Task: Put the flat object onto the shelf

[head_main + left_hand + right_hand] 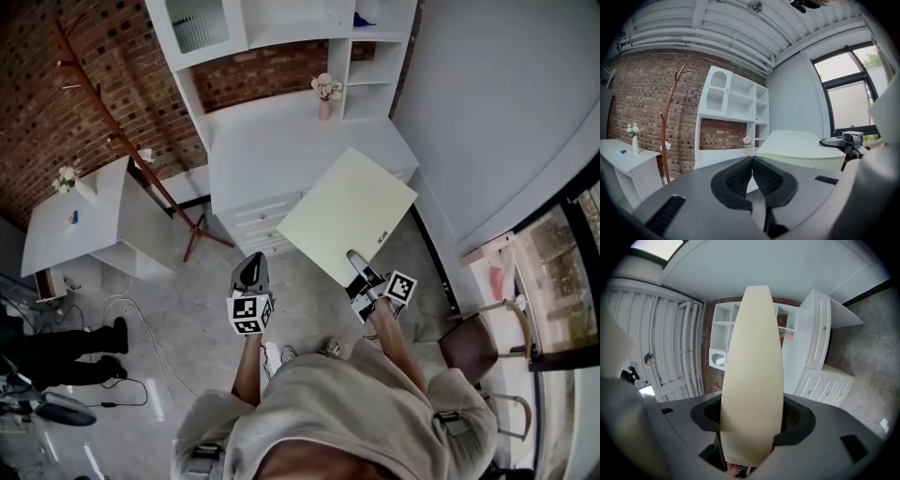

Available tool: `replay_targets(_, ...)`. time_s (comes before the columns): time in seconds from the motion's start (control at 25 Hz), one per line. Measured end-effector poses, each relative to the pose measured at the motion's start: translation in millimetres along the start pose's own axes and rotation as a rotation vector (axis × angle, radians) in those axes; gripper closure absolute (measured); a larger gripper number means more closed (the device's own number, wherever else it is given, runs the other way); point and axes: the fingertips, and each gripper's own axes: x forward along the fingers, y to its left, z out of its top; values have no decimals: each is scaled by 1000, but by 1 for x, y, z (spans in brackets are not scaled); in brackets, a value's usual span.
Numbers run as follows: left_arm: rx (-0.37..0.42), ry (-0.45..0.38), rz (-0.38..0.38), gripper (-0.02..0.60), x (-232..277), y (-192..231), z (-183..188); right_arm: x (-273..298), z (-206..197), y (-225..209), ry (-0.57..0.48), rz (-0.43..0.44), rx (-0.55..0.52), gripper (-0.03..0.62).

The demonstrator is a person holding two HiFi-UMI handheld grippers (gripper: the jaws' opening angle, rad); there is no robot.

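The flat object (347, 206) is a pale yellow rectangular board, held level in the air in front of the white shelf unit (281, 42). My right gripper (360, 266) is shut on its near edge. In the right gripper view the board (752, 357) stands edge-on between the dark pads (794, 420) of that gripper (752, 423) and hides much of the shelf (719, 331). My left gripper (252, 265) hangs to the left of the board, shut and holding nothing. Its closed jaws (751, 165) face the shelf unit (733, 101), with the board (801, 147) to their right.
A white desk top (281, 150) with drawers (258, 220) sits under the shelves, with a pink vase of flowers (324, 94) at its back. A wooden coat rack (117, 141) and a white side table (80, 220) stand to the left. A person's legs (66, 352) are lower left, and a chair (473, 345) is on the right.
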Motion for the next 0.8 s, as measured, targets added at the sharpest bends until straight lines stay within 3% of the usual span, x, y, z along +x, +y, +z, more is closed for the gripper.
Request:
replay_targets(0.36,4,-11,19,566,32,-48,8,-11,50,-9,19,30,-1,312)
replay_targets(0.8,-22,0,75,566,63,-66,3,-7,91,-18,68,55,-28,312)
